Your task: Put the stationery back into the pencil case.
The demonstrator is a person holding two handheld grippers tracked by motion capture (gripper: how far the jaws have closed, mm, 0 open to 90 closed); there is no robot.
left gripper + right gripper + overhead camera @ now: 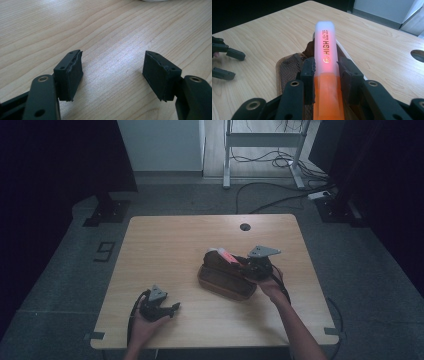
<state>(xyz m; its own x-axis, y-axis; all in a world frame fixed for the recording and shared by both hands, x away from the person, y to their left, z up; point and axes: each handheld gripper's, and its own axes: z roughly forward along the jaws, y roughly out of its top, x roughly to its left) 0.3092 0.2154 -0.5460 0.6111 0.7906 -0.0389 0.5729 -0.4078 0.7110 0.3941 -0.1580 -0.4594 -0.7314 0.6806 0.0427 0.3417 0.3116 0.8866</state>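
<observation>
An orange highlighter (325,45) with a frosted cap and the print "HIGH" lies between the jaws of my right gripper (325,68), and both pads press on its barrel. The highlighter (223,254) hangs over the far end of a brown mesh pouch (225,282) right of the table's middle, with the right gripper (244,265) just right of it. The pouch (287,68) lies directly under the pen. My left gripper (172,309) rests at the front left of the table, open, with bare wood between its jaws (112,72). The left gripper (238,65) is also at the left edge of the right gripper view.
The wooden table (165,240) has a round cable hole (245,226) near its far edge. A white desk frame (262,140) and loose cables (280,195) are on the floor behind. Dark stands flank the table's far corners.
</observation>
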